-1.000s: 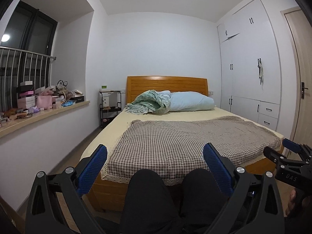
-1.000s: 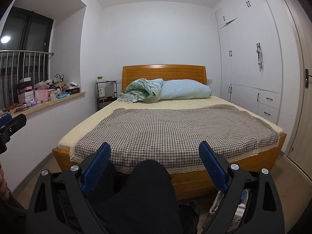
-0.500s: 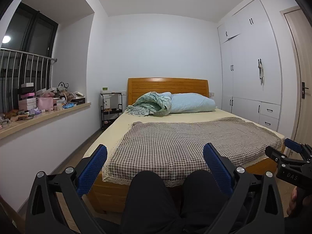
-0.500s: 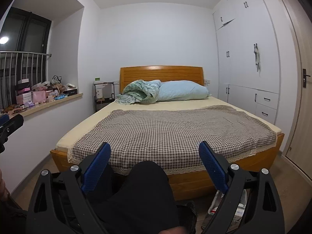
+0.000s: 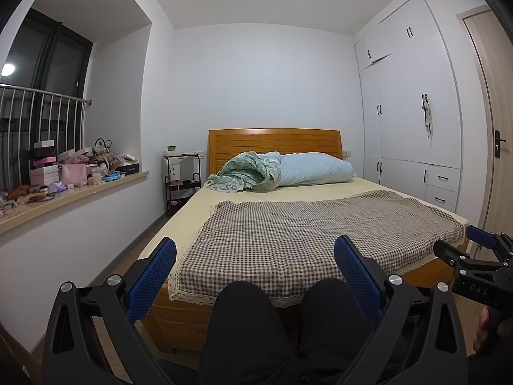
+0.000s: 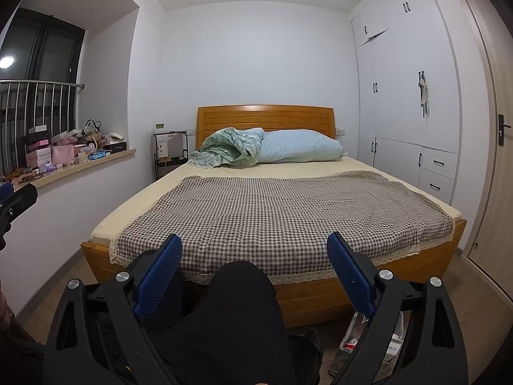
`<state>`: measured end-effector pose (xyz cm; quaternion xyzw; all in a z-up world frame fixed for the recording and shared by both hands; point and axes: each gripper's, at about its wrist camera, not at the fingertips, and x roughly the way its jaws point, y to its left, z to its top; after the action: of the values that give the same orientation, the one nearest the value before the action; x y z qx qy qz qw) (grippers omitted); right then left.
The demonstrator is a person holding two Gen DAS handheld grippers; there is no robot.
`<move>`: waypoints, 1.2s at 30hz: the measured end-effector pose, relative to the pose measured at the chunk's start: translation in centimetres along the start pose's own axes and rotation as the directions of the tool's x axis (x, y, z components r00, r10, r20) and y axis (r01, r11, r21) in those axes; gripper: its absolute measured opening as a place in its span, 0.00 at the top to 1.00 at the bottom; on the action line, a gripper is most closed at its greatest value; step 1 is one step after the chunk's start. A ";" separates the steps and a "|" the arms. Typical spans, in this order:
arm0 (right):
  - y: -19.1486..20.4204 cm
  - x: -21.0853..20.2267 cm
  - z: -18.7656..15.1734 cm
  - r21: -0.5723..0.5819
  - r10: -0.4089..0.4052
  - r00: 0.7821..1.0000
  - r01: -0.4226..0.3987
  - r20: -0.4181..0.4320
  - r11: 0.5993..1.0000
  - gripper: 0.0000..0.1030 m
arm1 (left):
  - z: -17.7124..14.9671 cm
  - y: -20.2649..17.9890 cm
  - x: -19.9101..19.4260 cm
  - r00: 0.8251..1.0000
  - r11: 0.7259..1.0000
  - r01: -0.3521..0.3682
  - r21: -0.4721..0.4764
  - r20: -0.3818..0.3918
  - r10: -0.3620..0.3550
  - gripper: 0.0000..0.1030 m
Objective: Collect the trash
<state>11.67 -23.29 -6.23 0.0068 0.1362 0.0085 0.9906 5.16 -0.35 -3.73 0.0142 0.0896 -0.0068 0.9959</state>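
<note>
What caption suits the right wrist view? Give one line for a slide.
Right gripper, open and empty, faces a bed with a checked blanket; litter lies on the floor beside it.

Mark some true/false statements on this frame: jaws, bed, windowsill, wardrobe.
1. Both grippers, left gripper and right gripper, hold nothing, jaws wide apart. True.
2. The checked blanket covers the pillow. False: it lies over the foot end, apart from the pillow.
3. The windowsill carries boxes and clutter. True.
4. All wardrobe doors are flush. False: one upper door hangs ajar.
</note>
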 end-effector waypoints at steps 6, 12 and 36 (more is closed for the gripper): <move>0.0 0.0 0.0 -0.001 0.002 1.000 -0.002 -0.003 1.000 0.15 | 0.0 0.0 0.0 1.000 1.000 -0.004 0.005 0.005 0.004 0.07; -0.2 -0.1 0.1 -0.007 0.010 1.000 -0.010 -0.008 1.000 0.15 | 0.0 0.0 0.1 1.000 1.000 -0.003 0.006 0.004 0.003 0.07; -0.6 -0.4 0.1 -0.004 0.004 1.000 -0.004 -0.016 1.000 0.15 | -0.1 -0.4 -0.1 1.000 1.000 -0.004 0.010 0.005 0.004 0.07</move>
<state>11.37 -23.89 -6.04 0.0051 0.1442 0.0109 0.9895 5.00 -0.74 -3.80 0.0193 0.0868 -0.0051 0.9960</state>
